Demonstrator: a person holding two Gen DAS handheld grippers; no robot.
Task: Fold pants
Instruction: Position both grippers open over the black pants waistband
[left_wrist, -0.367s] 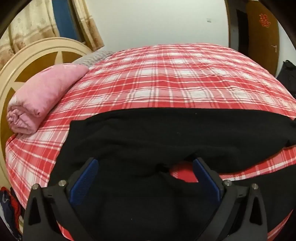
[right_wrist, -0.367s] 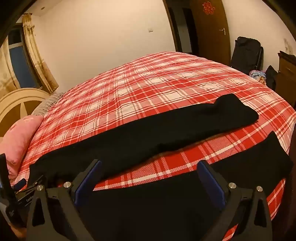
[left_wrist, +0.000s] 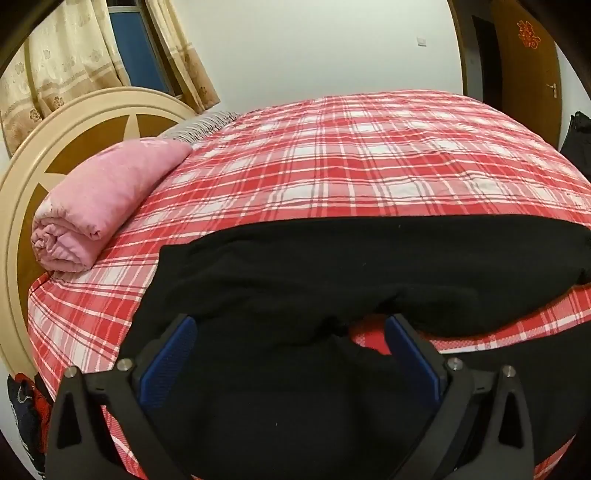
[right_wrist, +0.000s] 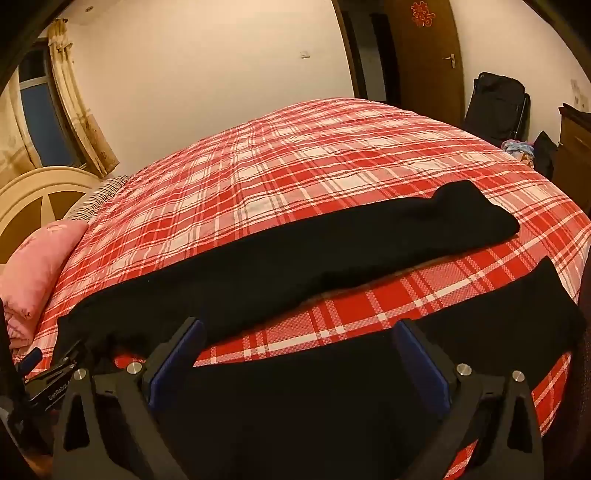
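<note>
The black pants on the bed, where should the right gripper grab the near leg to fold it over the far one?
Grip the near leg of the black pants at its near edge, coming from the bedside with the right gripper open. That leg lies flat beneath it, parallel to the far leg across a strip of plaid sheet.

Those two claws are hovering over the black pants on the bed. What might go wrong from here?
Both the left gripper and right gripper are open, holding nothing. The black pants lie with legs spread apart on the plaid bedspread, so a pinch may catch the bedspread too. The near leg lies near the bed edge and could slide off.
</note>
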